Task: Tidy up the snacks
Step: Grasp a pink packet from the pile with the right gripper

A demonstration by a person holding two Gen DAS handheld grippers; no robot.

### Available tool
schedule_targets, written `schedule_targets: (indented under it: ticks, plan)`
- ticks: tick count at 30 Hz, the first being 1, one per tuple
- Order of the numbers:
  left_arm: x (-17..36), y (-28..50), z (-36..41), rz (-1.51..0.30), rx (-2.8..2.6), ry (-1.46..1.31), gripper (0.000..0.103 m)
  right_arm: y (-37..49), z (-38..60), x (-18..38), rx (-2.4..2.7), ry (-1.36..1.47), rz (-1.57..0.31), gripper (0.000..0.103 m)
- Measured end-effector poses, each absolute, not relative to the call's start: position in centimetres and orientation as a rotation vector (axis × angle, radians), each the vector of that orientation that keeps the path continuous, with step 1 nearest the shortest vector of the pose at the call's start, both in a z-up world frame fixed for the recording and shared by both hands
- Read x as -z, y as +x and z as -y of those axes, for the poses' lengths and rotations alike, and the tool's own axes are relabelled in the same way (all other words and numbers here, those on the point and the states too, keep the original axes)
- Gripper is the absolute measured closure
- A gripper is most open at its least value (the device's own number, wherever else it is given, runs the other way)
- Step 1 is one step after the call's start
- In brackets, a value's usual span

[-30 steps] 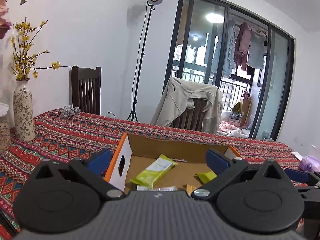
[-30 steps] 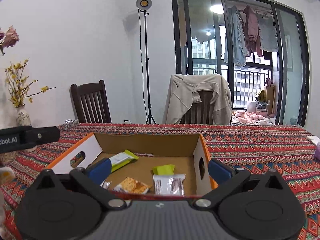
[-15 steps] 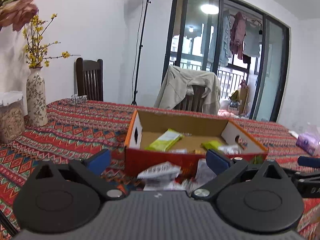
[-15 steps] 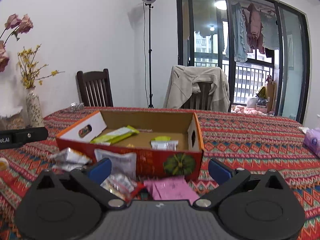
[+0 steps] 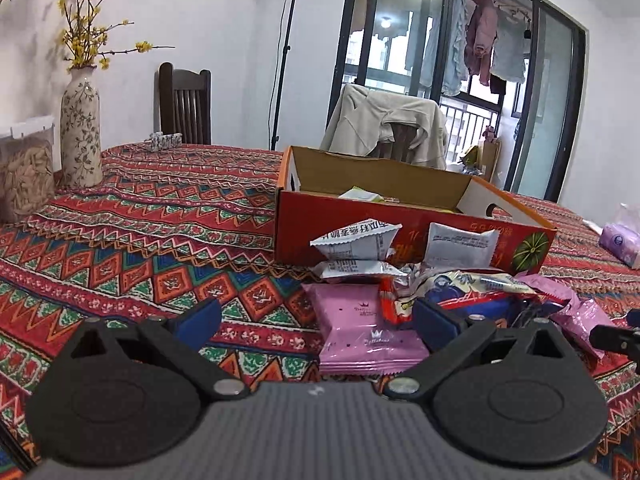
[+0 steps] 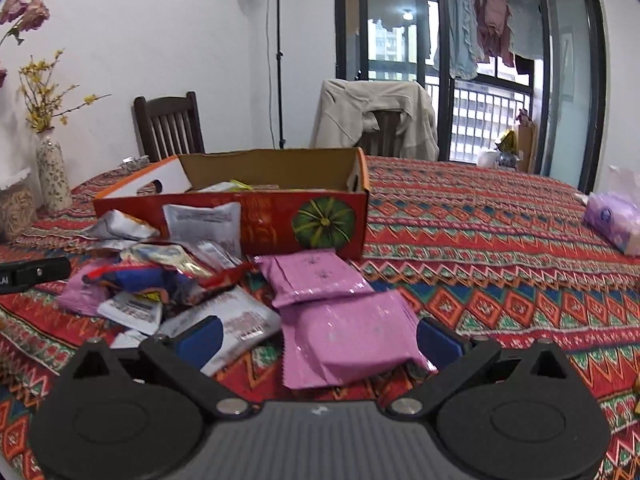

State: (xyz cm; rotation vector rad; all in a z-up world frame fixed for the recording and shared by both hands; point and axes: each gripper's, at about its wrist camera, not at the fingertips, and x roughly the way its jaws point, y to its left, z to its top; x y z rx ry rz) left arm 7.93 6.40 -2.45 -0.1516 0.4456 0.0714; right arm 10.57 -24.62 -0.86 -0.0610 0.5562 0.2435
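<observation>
Patterned tablecloth (image 5: 160,232) (red zigzags), snack box (image 6: 280,224), pink packets (image 6: 344,332) in front, both grippers' fingers (image 5: 198,318) spread, empty.

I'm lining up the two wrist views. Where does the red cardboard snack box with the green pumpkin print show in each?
Left wrist: red cardboard snack box sits right of centre, pumpkin print at its right end.
Right wrist: the box sits left of centre.
Shared landmark: beige jacket draped over a chair behind it.

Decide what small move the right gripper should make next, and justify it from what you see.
Probably ease the right gripper forward and shut it on the nearest pink foil snack packet: its jaws are open, the packet lies loose between them, outside the red cardboard box.
</observation>
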Motion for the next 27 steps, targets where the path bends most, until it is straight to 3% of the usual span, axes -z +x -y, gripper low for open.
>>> schedule_targets:
  ticks: [23,24,27]
  plan:
    - [2.6,7.7,-6.6,-0.433,-0.078,-0.177,0.0,17.0,25.9,2.9,-0.259,-0.089,-0.734,0.0]
    - [2.6,7.8,-6.7,-0.436,-0.078,-0.177,0.0,16.9,25.9,2.9,-0.267,-0.092,-0.731,0.001]
    - [2.6,7.8,-6.6,-0.438,-0.078,-0.174,0.0,16.4,25.7,2.9,-0.291,-0.106,-0.707,0.015]
